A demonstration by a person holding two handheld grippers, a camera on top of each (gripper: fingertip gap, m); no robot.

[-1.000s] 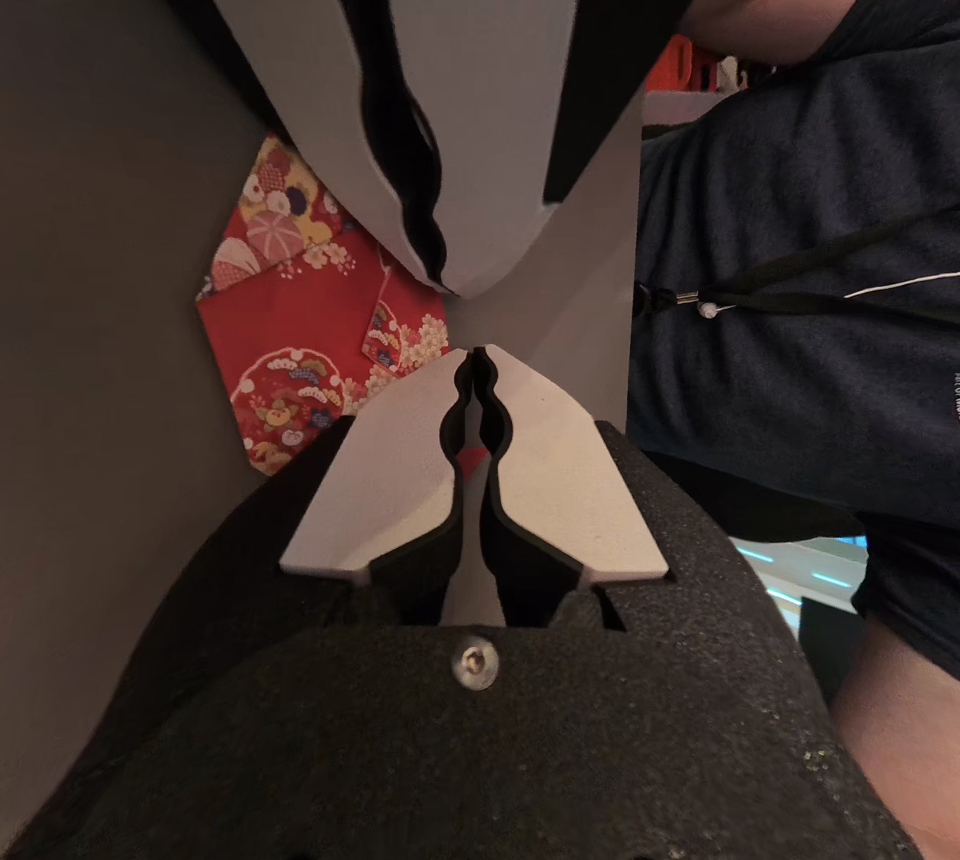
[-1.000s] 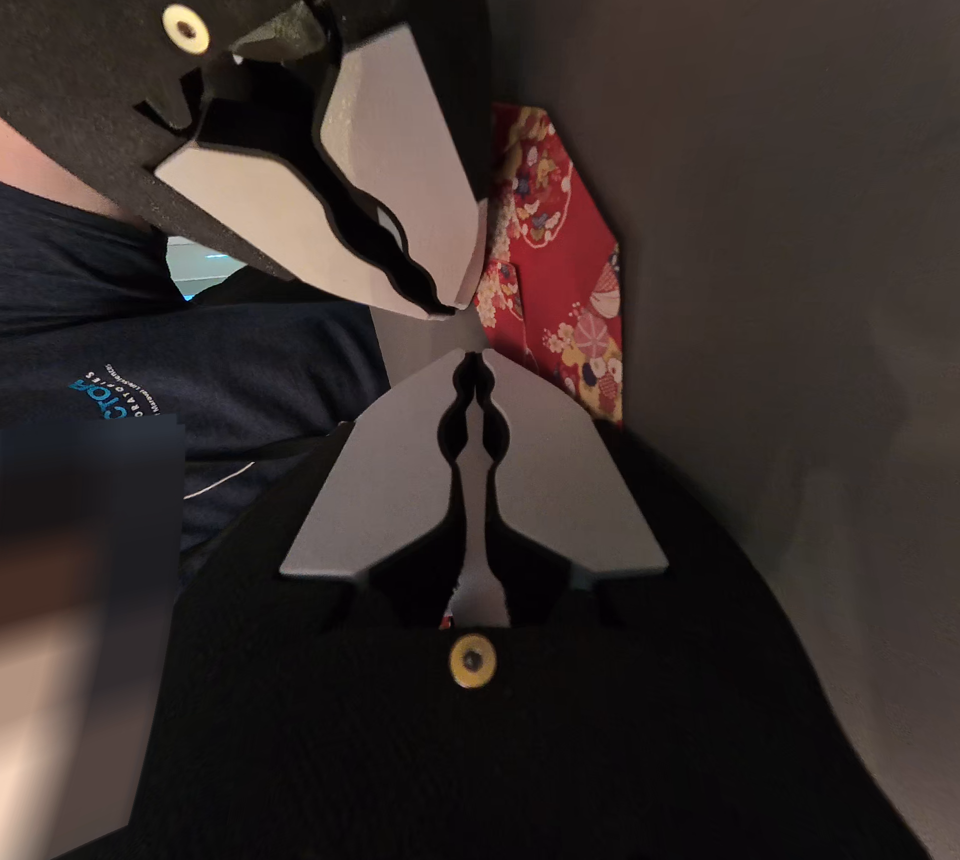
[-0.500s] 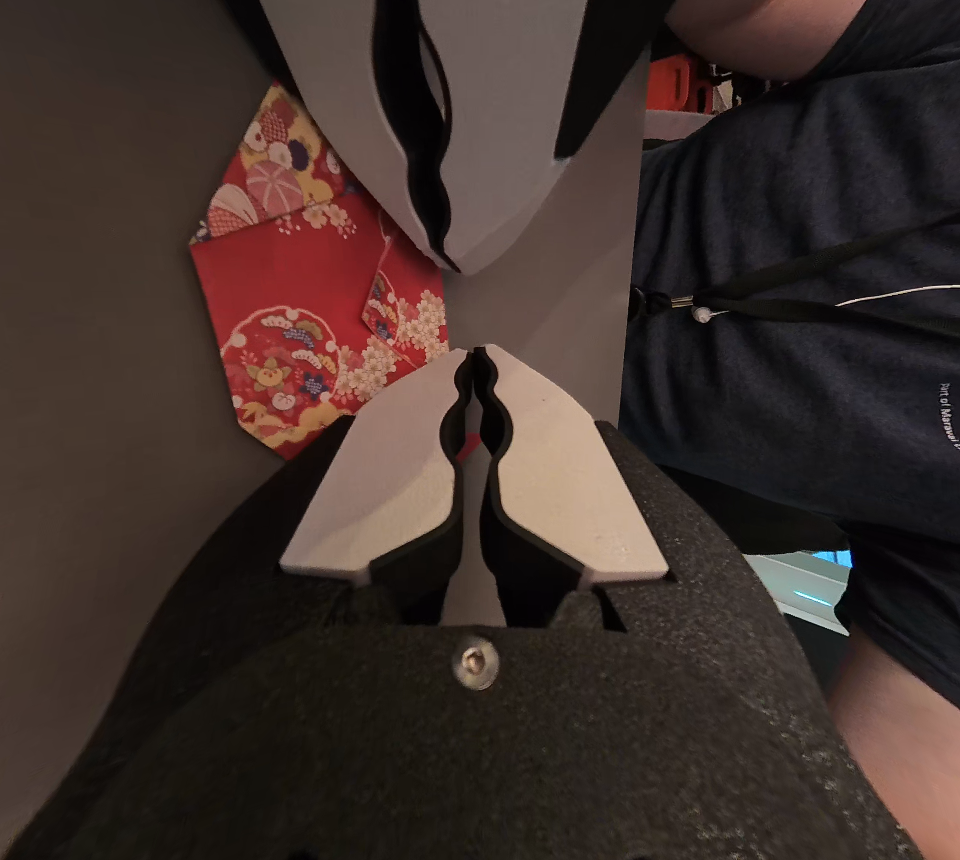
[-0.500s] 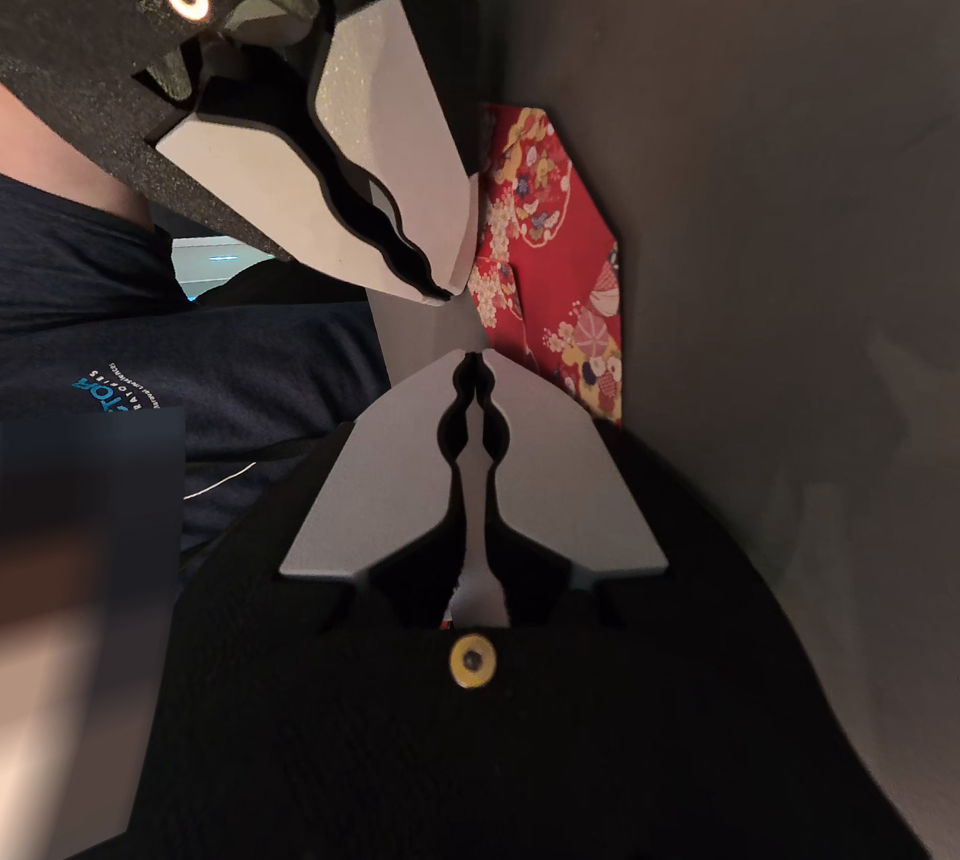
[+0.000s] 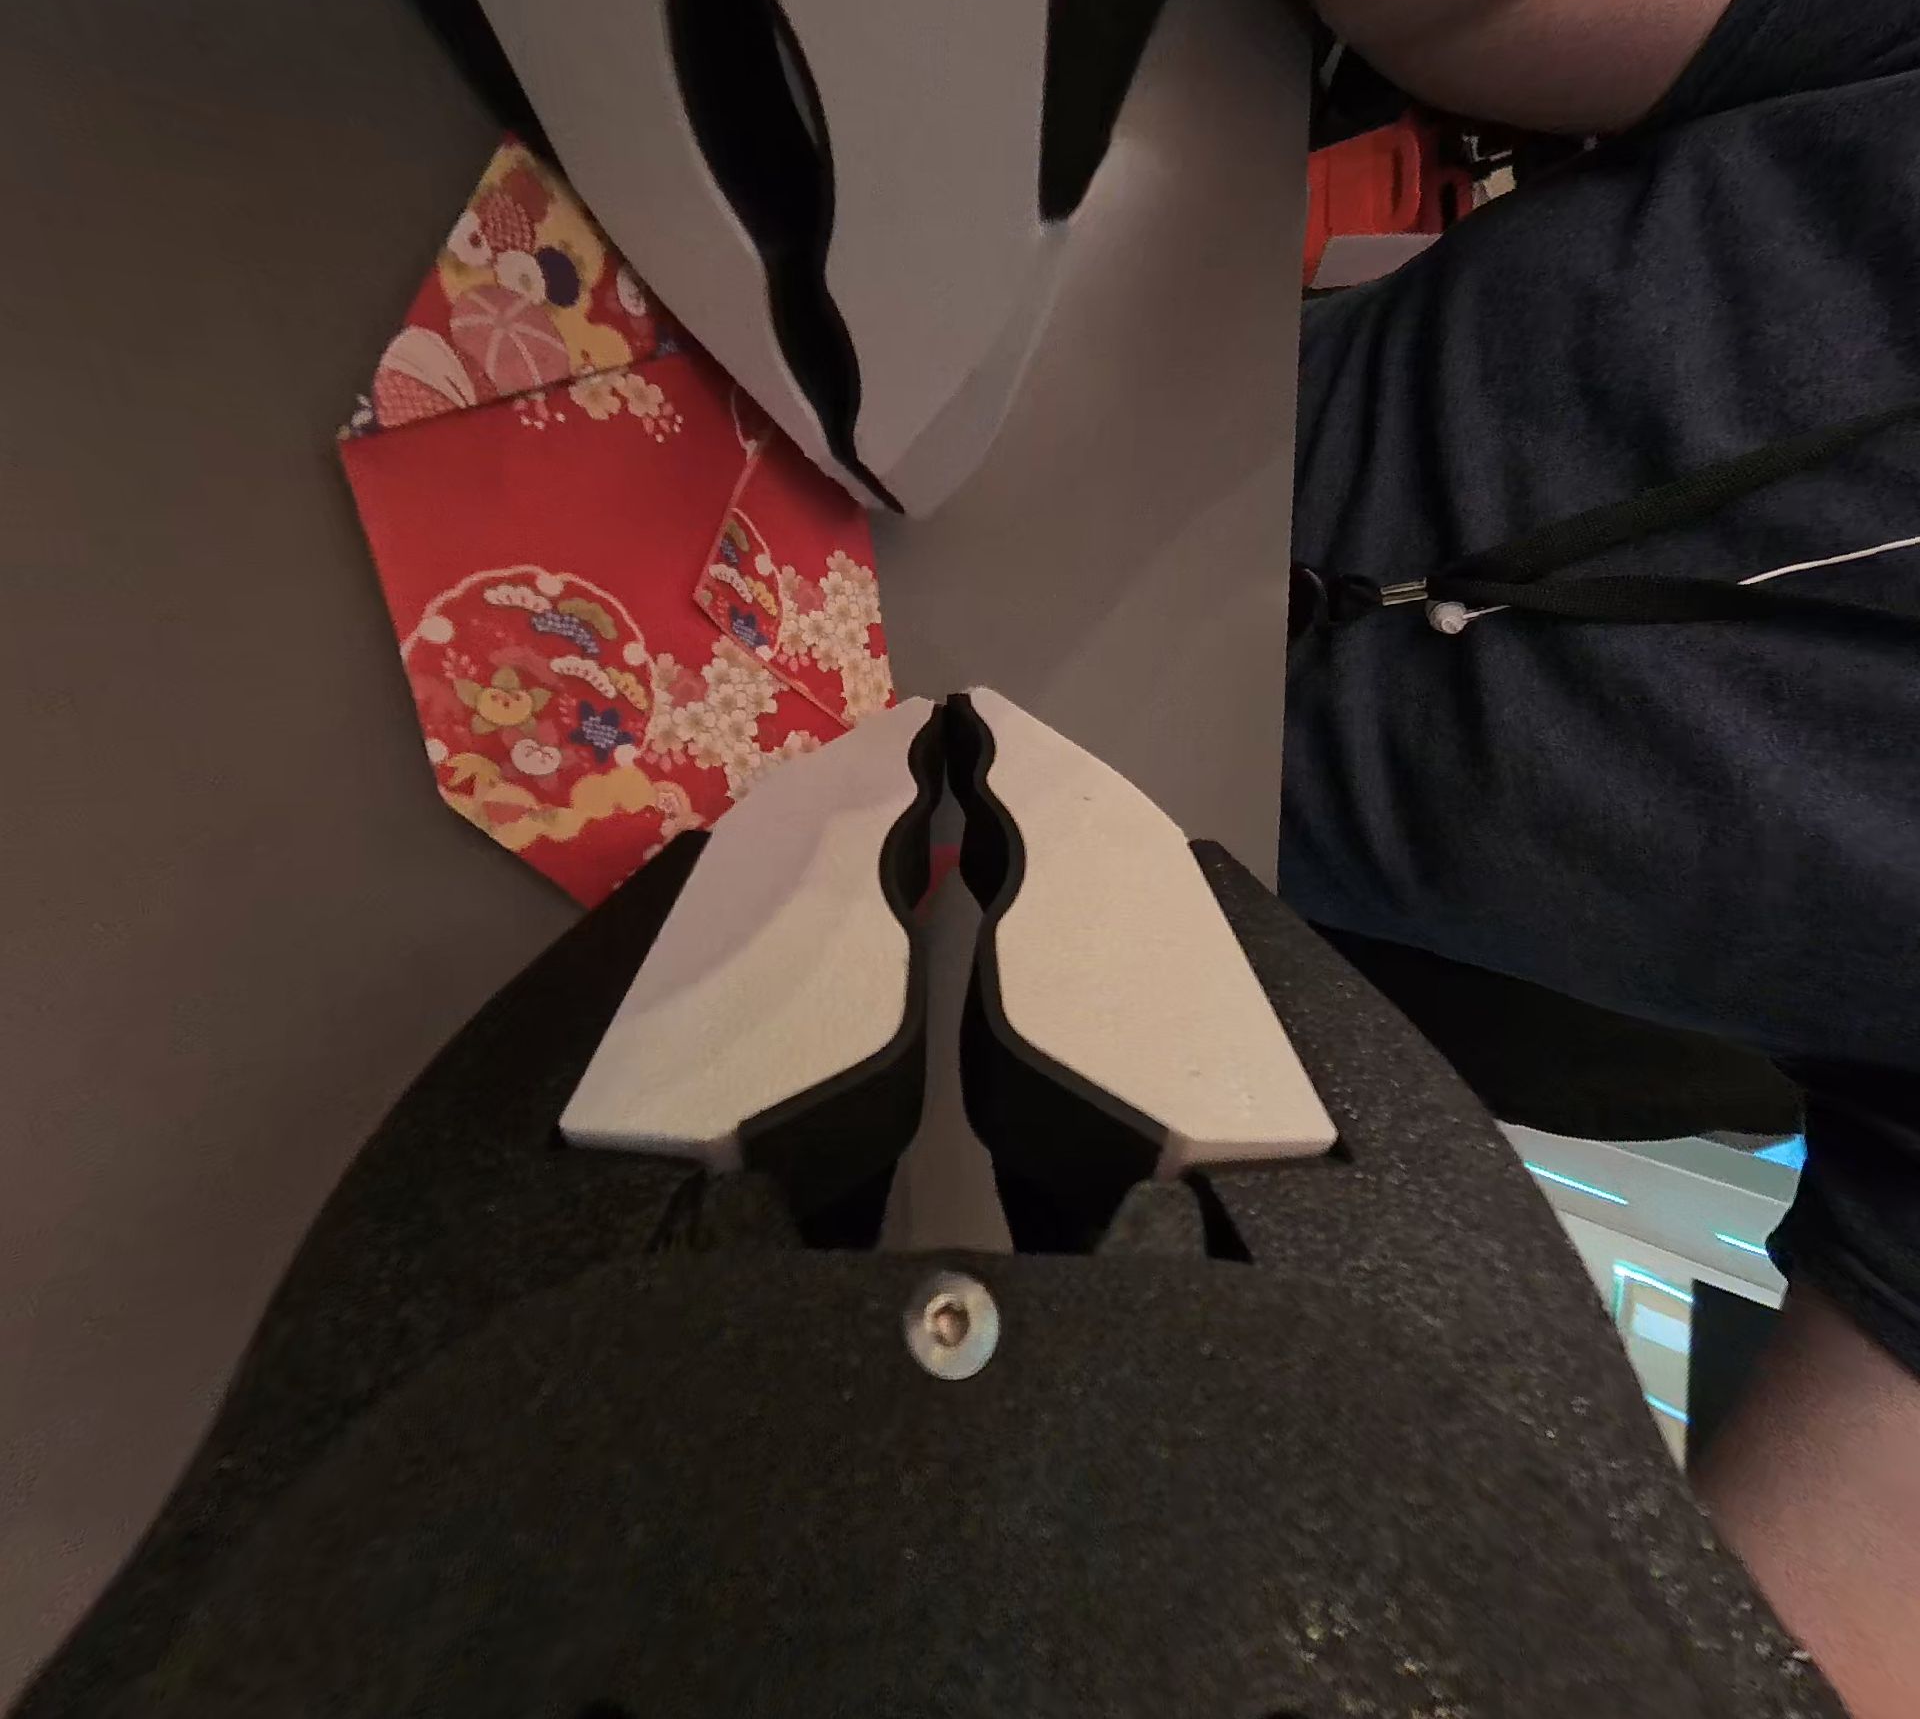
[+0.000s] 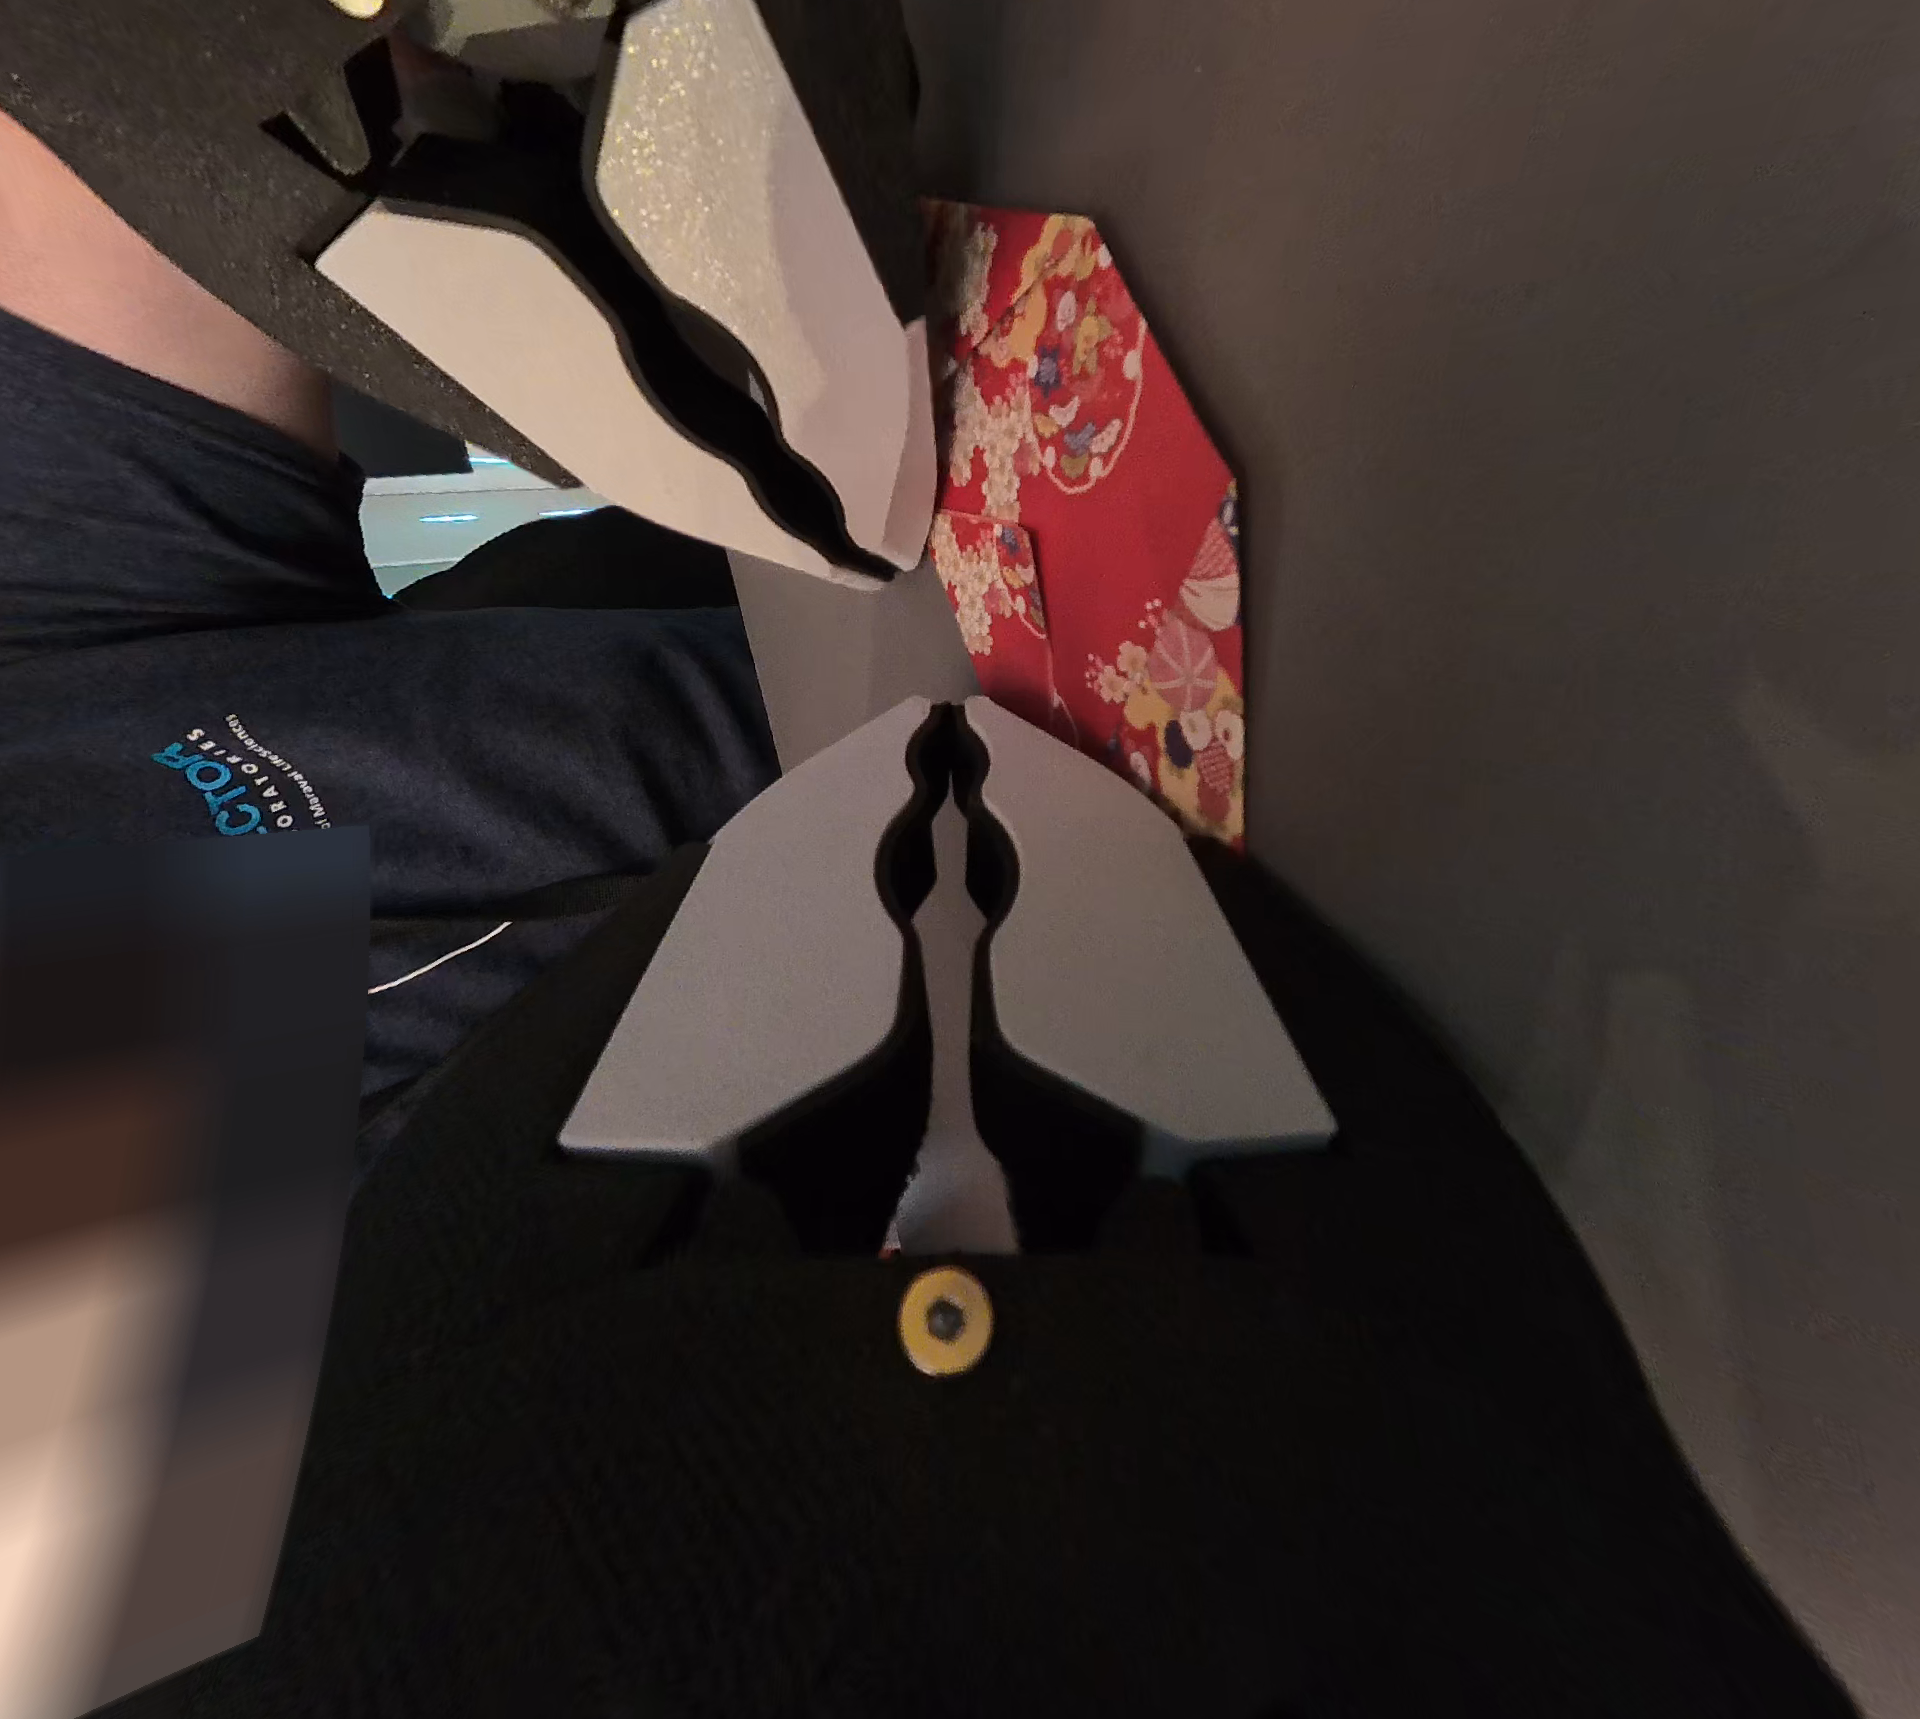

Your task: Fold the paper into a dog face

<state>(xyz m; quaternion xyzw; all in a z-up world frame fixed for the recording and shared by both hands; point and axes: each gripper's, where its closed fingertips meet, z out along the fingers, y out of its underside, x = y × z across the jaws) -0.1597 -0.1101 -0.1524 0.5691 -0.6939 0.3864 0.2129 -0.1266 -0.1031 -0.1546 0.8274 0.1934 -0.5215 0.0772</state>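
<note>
In the left wrist view we see our left gripper (image 5: pixel 951 703) with its two white fingers pressed together at the tips, so it is clenched. We cannot tell from this view if a paper edge is caught between them; a small red spot shows in the gap lower between the fingers. The paper (image 5: pixel 582 589) is red with a pattern of flowers and fans, already folded into a shape with cut corners, and it lies flat on the grey table (image 5: pixel 156 734). It is to the left of our left gripper's tips and just beside them, with its lower corner going under the left finger.

The right gripper (image 5: pixel 878 495) comes in from the top of this view, its fingers also closed together, and its tips are at the right edge of the paper.

In the right wrist view our right gripper (image 6: pixel 945 708) is closed too, tip against tip. Here the paper (image 6: pixel 1122 516) lies to the right of the tips, touching or nearly touching them. The left gripper (image 6: pixel 883 563) comes from the upper left and its tips meet the paper's left edge. A small folded flap (image 6: pixel 992 563) lies on the paper near both grippers. A person in a dark blue shirt (image 6: pixel 468 734) sits beyond the table edge.
</note>
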